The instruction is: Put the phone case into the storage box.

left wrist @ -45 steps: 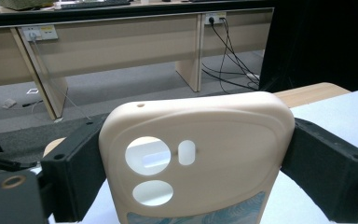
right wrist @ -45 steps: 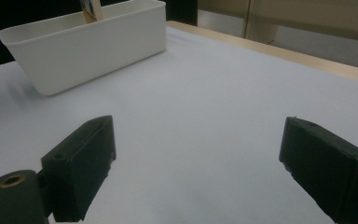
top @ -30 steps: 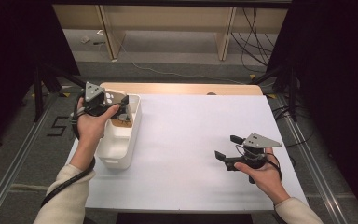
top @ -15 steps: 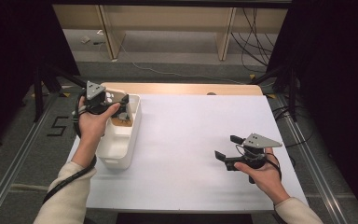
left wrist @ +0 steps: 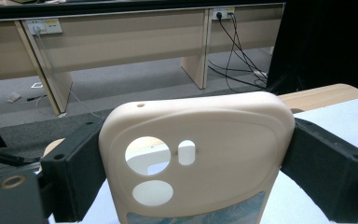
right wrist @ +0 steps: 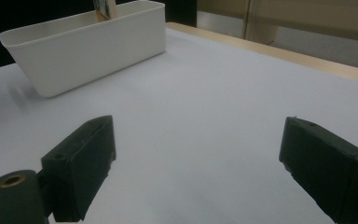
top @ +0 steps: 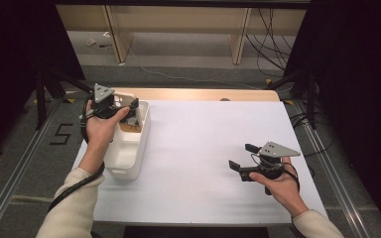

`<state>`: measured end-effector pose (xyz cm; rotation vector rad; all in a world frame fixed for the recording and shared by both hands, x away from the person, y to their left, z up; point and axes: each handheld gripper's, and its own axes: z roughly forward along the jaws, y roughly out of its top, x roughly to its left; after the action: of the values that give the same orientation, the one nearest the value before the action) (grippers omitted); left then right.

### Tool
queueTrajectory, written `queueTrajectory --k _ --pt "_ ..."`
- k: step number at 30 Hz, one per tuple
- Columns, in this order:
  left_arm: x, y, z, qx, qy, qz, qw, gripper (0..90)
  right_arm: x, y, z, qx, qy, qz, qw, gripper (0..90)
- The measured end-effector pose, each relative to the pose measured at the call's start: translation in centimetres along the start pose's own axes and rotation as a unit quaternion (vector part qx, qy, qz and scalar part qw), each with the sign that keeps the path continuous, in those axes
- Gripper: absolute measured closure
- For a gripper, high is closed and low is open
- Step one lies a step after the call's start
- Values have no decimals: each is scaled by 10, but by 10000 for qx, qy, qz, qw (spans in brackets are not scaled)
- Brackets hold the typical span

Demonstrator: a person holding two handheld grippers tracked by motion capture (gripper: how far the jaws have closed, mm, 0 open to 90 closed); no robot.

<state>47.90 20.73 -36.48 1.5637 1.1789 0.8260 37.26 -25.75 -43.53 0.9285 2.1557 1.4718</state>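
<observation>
Over the white bin (top: 129, 148), our left gripper (left wrist: 191, 186) squeezes a beige phone case (left wrist: 196, 154); next we lift it out carefully, while the right gripper (top: 242, 157) waits open.

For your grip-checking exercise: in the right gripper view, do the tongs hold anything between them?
No, the right tongs stand wide apart over the bare white table, with nothing between them.
</observation>
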Motion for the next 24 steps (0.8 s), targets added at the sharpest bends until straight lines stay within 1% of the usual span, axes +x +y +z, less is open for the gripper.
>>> queueTrajectory --k 24 --pt "4 1 10 51 34 -43 10000 109 -1 0 0 -16 -2 16 10000 114"
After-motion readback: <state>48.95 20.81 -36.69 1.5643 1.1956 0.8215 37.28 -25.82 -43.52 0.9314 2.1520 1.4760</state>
